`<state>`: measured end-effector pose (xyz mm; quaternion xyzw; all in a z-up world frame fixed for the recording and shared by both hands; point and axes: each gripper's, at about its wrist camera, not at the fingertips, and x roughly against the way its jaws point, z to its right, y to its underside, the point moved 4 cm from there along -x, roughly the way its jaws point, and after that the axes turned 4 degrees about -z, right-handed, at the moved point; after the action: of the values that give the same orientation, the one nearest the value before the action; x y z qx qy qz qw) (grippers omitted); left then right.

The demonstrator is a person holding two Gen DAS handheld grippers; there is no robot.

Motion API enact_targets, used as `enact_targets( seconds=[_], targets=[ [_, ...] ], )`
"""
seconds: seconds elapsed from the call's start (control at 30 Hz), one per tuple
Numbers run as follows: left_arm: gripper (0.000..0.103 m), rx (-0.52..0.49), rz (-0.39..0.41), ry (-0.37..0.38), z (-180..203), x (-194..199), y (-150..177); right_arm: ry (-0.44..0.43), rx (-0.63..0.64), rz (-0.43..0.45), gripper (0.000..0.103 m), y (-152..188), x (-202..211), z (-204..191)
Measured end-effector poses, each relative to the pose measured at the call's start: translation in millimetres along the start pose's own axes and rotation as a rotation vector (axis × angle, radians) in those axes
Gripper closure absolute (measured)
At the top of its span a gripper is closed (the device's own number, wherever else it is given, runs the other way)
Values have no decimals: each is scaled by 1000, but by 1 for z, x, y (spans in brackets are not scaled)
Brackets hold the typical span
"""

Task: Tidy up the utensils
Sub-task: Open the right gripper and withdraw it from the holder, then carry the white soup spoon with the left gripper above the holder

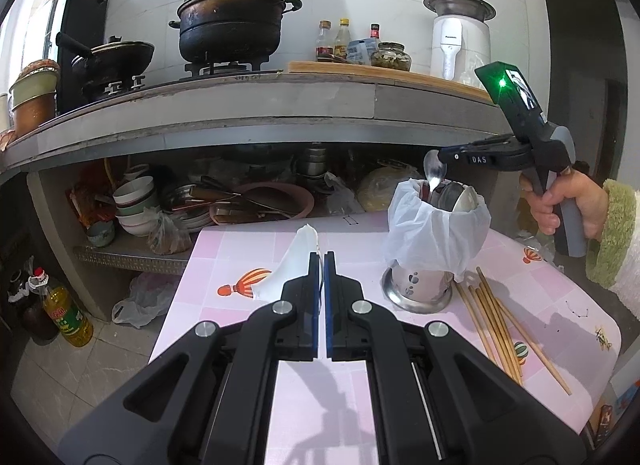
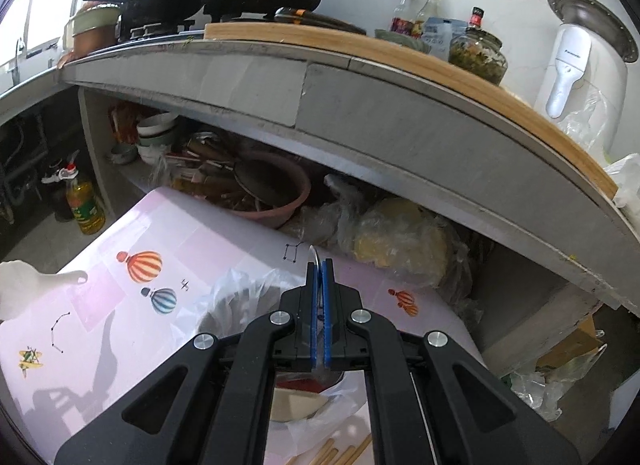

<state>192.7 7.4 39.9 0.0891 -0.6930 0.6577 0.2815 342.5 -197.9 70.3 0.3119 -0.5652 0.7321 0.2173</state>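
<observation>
- Utensil holder [image 1: 420,285] of shiny perforated metal stands right of centre in the left wrist view, on a pink table [image 1: 248,249] printed with hot-air balloons; a white plastic bag [image 1: 436,233] is draped over its top, and spoons stand inside.
- Right gripper [image 1: 440,156] comes in from the right edge of that view, carried by a hand [image 1: 560,201] in a fuzzy green cuff; its jaws are pinched on a metal spoon [image 1: 434,171], whose bowl sticks up above the fingers while its handle points down into the holder's mouth.
- Right wrist view – the right gripper [image 2: 320,265] sits at centre with the blue pads closed on the thin edge of the spoon [image 2: 315,255], the bag-lined holder [image 2: 248,305] directly below.
- Left gripper [image 1: 322,259] fills the lower centre of its own view, jaws closed together with nothing between them, hovering over the table.
- White spoon-like piece [image 1: 296,261] lies on the table just left of the left gripper's tips – what it is I cannot tell for sure.
- Wooden chopsticks [image 1: 500,325] lie loose in a bundle at lower right, beside the holder's base.
- Kitchen counter [image 1: 240,113] crosses the upper half, bearing a large black pot [image 1: 230,21].
</observation>
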Motion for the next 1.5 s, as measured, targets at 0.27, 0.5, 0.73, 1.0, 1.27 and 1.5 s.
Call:
enact_targets(
  seconds=[0.27,0.5,0.73,1.0,1.27,1.5],
  targets=[
    [102,1,-3,-4,1,2,-1,-68,-45,-63,100,10,-3,4],
    [102,0,-2,-4,5,6,-4,-110,-109,-37,98,11,16,18],
    [102,-44,30,-3,22,18,-22,-149,-202,52,98,23,65,41],
    [102,-55,108,113,53,30,-86,-181,-317,115,97,94,125,60],
    [102,-49,184,264,101,17,-173,-241,-442,76,97,170,137,66],
    [102,31,129,391,135,-34,-196,-258,-502,41,97,201,131,77]
  ],
)
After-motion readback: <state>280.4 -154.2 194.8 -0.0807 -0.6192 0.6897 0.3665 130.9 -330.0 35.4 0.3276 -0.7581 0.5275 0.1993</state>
